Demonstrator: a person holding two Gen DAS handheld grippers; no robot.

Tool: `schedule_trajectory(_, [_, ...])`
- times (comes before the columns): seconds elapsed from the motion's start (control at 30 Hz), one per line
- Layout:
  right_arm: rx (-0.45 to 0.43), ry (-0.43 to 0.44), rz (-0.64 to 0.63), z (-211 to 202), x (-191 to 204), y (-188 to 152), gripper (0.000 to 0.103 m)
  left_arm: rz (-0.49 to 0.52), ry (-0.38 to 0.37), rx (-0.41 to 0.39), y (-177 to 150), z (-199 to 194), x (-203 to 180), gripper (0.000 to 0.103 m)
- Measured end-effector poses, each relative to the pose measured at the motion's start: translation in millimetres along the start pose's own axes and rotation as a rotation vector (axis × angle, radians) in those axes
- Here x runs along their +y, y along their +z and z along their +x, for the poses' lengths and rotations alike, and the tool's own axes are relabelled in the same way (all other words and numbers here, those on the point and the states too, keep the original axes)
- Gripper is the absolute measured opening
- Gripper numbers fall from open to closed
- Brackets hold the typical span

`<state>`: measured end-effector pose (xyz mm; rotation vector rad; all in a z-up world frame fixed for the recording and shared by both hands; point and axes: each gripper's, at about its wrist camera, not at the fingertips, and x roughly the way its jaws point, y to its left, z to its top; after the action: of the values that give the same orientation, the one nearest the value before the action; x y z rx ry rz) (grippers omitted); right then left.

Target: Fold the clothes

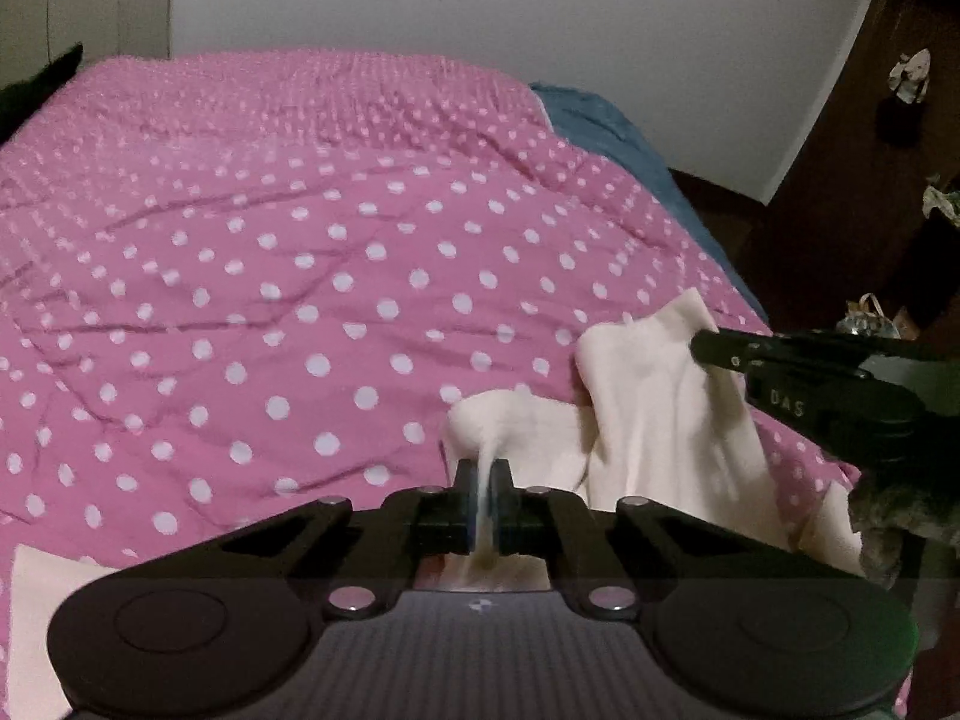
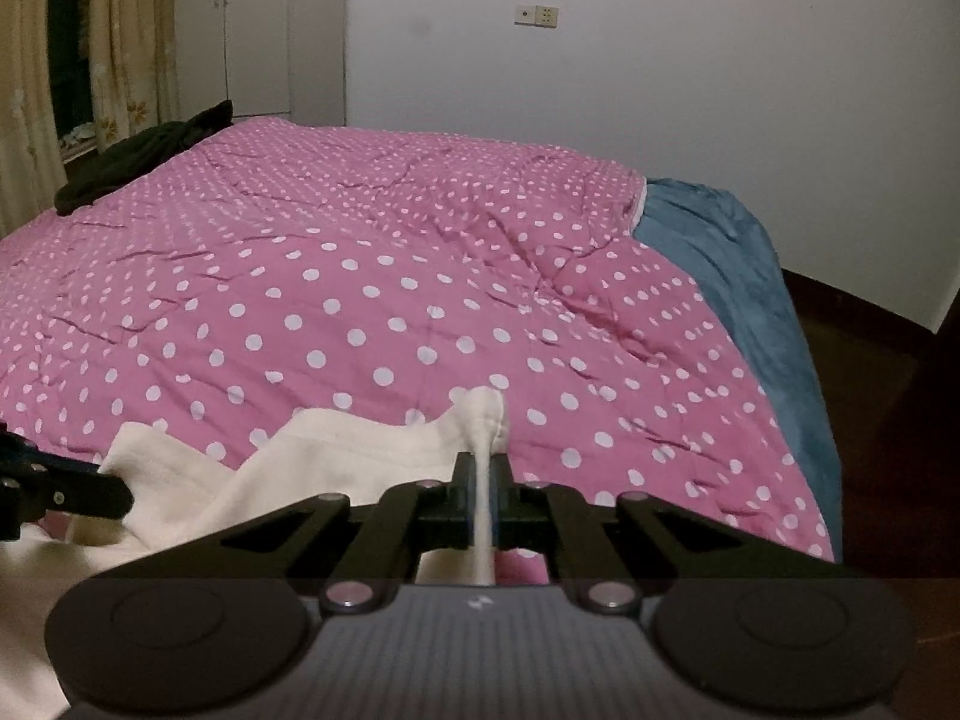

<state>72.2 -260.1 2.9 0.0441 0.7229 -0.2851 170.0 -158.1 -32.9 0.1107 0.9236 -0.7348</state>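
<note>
Left wrist view: my left gripper [image 1: 482, 483] has its jaws pinching a bunched edge of the cream soft-knit garment [image 1: 654, 420], lifted over the pink polka-dot quilted bed [image 1: 270, 240].

Right wrist view: my right gripper [image 2: 482, 474] pinches another edge, level. Mid-fold, I judge; next, keep both edges taut.

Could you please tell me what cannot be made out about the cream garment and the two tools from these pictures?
- Cream garment: type unclear; lower part hidden behind the left tool body, left wrist view.
- Its near end: hidden below the right tool body, right wrist view.
- Dark clothing: too dim and far to identify.
- Items on the dark furniture: small, blurred.
</note>
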Motion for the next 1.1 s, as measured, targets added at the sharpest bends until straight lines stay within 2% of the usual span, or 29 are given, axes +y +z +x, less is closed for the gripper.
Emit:
schedule_trajectory(0.1, [-0.026,-0.021,-0.005,-11,10,2,0.004,-0.036,0.008,-0.048,10,-18,11,0.003])
schedule_trajectory(0.2, [-0.081,-0.036,-0.004,-22,13,12,0.004,-0.055,0.064,-0.164,30,-51,30,0.003])
schedule_trajectory(0.3, [-0.140,-0.052,0.009,-26,14,26,0.003,-0.093,0.121,-0.225,51,-72,53,0.003])
schedule_trajectory(0.33, [-0.142,-0.057,0.008,-23,15,31,0.003,-0.109,0.128,-0.230,57,-75,61,0.003])
schedule_trajectory(0.4, [-0.145,-0.067,0.007,-15,17,41,0.004,-0.131,0.207,-0.241,63,-73,76,0.003])
schedule_trajectory(0.43, [-0.135,-0.072,-0.002,-13,18,42,0.008,-0.128,0.234,-0.232,63,-70,83,0.004])
schedule_trajectory(0.5, [-0.122,-0.067,-0.016,-12,19,41,0.010,-0.150,0.230,-0.171,60,-62,96,0.005])
schedule_trajectory(0.53, [-0.120,-0.057,-0.020,-14,18,39,0.010,-0.157,0.217,-0.147,56,-60,101,0.006])
schedule_trajectory(0.63, [-0.094,-0.003,-0.055,-34,16,25,0.011,-0.090,0.175,-0.132,35,-67,97,0.016])
schedule_trajectory(0.8, [-0.047,0.134,-0.114,-90,3,-8,0.016,0.062,0.046,-0.071,-10,-91,69,0.049])
schedule_trajectory(0.83, [-0.039,0.155,-0.126,-97,-6,-13,0.023,0.085,0.016,-0.060,-20,-97,64,0.050])
schedule_trajectory(0.9, [-0.026,0.211,-0.168,-118,-25,-29,0.029,0.140,-0.040,-0.051,-42,-114,53,0.052])
schedule_trajectory(1.0, [0.014,0.295,-0.218,-158,-19,-59,0.032,0.214,-0.119,-0.049,-69,-141,39,0.057])
schedule_trajectory(1.1, [0.040,0.348,-0.258,-167,-10,-79,0.034,0.301,-0.191,-0.056,-94,-164,24,0.059])
